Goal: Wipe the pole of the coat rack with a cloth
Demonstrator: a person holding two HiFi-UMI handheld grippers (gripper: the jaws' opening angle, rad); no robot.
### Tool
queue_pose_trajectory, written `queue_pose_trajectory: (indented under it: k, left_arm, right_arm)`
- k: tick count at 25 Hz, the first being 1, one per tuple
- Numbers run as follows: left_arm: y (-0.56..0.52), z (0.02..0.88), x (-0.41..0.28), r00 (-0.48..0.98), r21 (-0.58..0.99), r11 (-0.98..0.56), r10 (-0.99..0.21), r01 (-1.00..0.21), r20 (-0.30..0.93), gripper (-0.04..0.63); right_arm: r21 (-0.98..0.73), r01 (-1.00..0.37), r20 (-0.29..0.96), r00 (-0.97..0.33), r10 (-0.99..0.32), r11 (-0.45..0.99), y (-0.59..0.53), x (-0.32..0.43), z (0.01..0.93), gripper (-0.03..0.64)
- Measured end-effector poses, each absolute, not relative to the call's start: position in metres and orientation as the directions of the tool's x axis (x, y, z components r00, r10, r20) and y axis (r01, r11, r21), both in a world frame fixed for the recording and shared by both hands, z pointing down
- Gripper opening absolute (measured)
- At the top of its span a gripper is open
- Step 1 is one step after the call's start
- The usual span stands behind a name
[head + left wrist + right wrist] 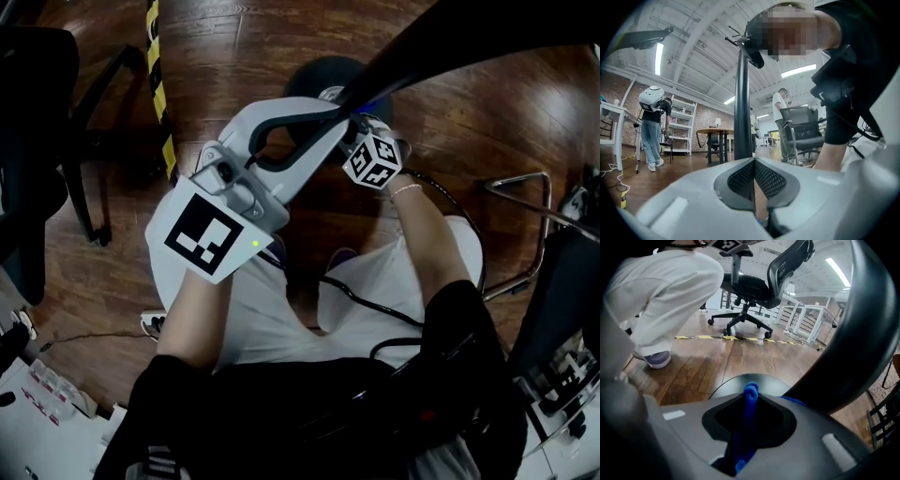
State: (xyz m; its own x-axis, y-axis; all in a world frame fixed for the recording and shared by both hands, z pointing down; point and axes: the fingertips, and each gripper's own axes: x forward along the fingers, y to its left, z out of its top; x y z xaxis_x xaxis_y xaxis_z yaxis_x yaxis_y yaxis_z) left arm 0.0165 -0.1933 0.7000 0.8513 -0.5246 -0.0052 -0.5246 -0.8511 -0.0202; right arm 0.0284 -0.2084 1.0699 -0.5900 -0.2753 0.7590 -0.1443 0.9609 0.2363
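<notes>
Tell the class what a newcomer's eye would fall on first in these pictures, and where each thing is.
First comes the black pole, slanting from the top right of the head view down to its round base on the wooden floor. Next is the big white left tool, jaws together, pointing at the pole. Last is the bright blue cloth, pinched in the right tool close beside the pole.

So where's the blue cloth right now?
In the right gripper view, the blue cloth is clamped in the right gripper, left of the dark pole, above the round base.
</notes>
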Motion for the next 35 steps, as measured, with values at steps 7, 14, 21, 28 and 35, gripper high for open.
queue_pose_trajectory:
  k: [7,14,21,28,35]
  left_arm:
    - [-0.184,0.71,0.019,0.86,-0.032,-0.862,-0.508,-0.507,0.054,0.002]
    - [-0.188,0.702,0.012,0.848,-0.007,-0.848,-0.53,-0.53,0.019,0.002]
    - [-0.196,0.701,-0.004,0.824,0.023,-0.824,-0.566,-0.566,-0.019,0.002]
    - [-0.21,0.695,-0.006,0.81,0.029,-0.813,-0.582,-0.581,-0.074,0.002]
    - [-0.213,0.69,-0.004,0.814,0.041,-0.82,-0.571,-0.57,-0.11,0.002]
  right_arm:
    - [0.181,-0.15,0.806,-0.544,-0.234,0.972,-0.205,0.026,1.098,0.064]
    - [0.011,-0.276,0.838,-0.523,-0.16,0.961,-0.202,0.029,1.115,0.064]
    - [0.157,-0.25,0.699,-0.655,-0.287,0.955,-0.208,0.021,1.028,0.064]
    - [0.213,-0.444,0.536,-0.692,-0.484,0.871,-0.206,0.048,0.894,0.064]
    - [0.129,-0.786,0.103,-0.595,-0.797,0.604,-0.228,0.101,0.732,0.064]
